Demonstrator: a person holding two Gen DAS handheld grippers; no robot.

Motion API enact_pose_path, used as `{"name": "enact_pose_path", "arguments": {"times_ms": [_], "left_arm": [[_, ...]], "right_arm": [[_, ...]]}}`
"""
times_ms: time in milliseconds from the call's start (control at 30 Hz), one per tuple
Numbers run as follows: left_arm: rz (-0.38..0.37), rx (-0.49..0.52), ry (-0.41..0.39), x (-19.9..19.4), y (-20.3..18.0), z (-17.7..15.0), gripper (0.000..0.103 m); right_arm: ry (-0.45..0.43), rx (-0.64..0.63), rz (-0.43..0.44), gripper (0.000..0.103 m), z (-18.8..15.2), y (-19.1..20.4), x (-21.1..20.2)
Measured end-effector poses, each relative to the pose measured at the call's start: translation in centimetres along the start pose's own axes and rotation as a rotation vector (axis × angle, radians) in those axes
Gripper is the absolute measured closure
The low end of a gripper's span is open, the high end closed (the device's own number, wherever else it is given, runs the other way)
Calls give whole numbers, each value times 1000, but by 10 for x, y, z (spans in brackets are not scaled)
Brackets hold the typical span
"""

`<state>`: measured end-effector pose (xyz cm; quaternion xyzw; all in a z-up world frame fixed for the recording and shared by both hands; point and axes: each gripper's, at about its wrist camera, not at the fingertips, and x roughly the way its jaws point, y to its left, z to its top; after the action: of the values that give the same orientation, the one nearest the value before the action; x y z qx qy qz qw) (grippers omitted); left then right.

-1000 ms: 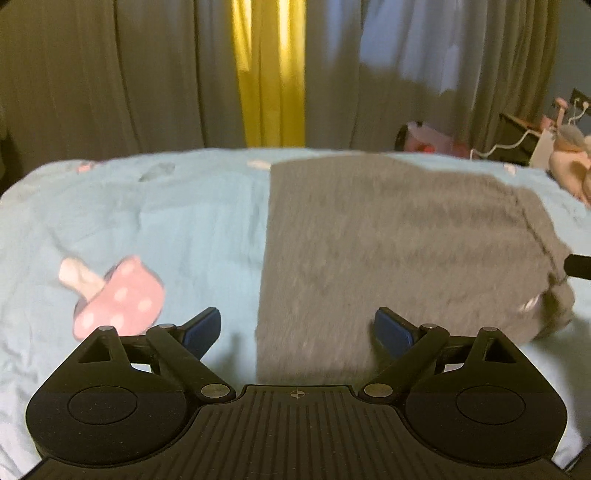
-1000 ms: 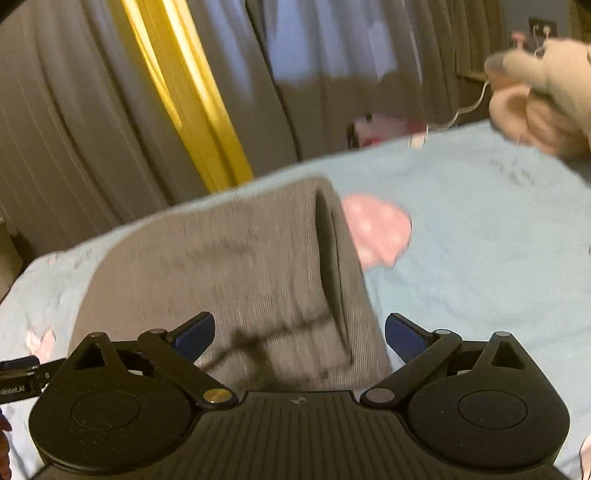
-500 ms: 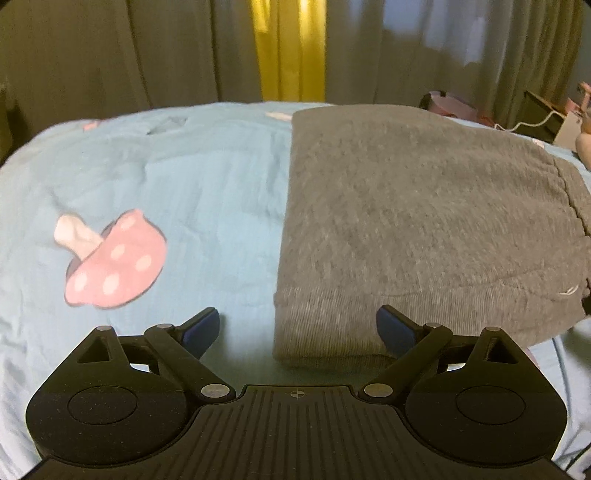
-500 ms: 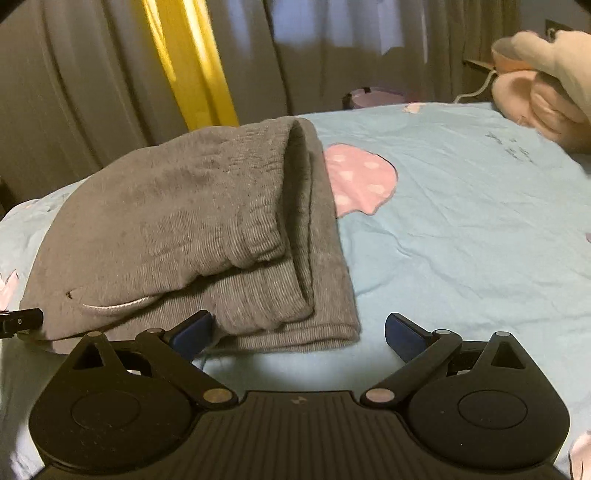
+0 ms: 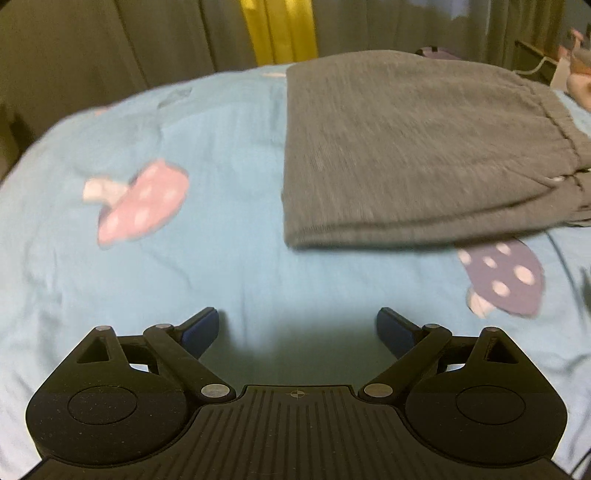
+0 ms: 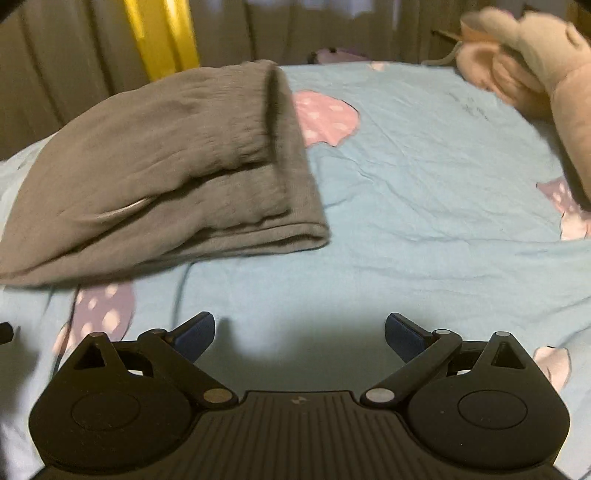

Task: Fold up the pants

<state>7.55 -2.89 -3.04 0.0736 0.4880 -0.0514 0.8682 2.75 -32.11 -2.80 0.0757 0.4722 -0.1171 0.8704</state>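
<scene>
Left gripper (image 5: pixel 297 326) has its blue fingertips spread wide with nothing between them, just bare light-blue bedsheet (image 5: pixel 229 266) under the gap. Same deal on the right gripper (image 6: pixel 299 332): jaws wide apart, empty, hovering low over the sheet and pointing across the bed.

Moving out from there, the grey pants (image 5: pixel 399 147) sit folded into a flat stack on the sheet, ahead and to the right of the left gripper, clear of both sets of fingers. From the right wrist view the stack sits ahead-left, layered edges and the gathered waistband facing the camera.

Nothing sits between the grippers and the pants. A purple mushroom print (image 5: pixel 502 280) peeks out from under the stack's near edge, and a pink mushroom print (image 5: pixel 140 203) sits off to the left. A plush toy (image 6: pixel 535 70) lies on the far right of the bed. Grey curtains with a yellow strip (image 5: pixel 280 29) hang behind.
</scene>
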Motion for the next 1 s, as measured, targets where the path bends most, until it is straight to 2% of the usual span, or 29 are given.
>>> {"name": "enact_pose_path", "arguments": {"times_ms": [33,100,167,267,400,533,667,767,867,933,1000], "left_arm": [[-12,-25,14,-3,1,-6,6],[-26,-91,56,-8,4,-17,6],[-13,-113,54,-18,6,-24,6],[31,-91,-34,-45,3,-28,3],[-11,-131,-135,-80,6,-39,1],[9,-117,-217,-111,-1,-44,1],[-34,-126,-295,-143,-7,-45,0],[-43,-118,-374,-161,-14,-44,0],[14,-114,-433,-169,-25,-39,0],[38,-119,-451,-168,-28,-36,0],[4,-108,-452,-163,-27,-33,0]], "right_arm": [[-15,-24,-12,4,-2,6,-7],[37,-86,-74,4,-8,22,-10],[35,-125,-50,4,-18,32,-19],[-47,-119,31,4,-33,40,-49],[-95,-150,129,4,-54,53,-81],[-186,-210,131,4,-60,65,-111],[-229,-179,163,4,-54,65,-134],[-332,-140,191,4,-49,62,-152],[-449,-115,217,4,-45,63,-164],[-465,-133,207,4,-42,67,-161],[-465,-143,190,4,-41,68,-154]]}}
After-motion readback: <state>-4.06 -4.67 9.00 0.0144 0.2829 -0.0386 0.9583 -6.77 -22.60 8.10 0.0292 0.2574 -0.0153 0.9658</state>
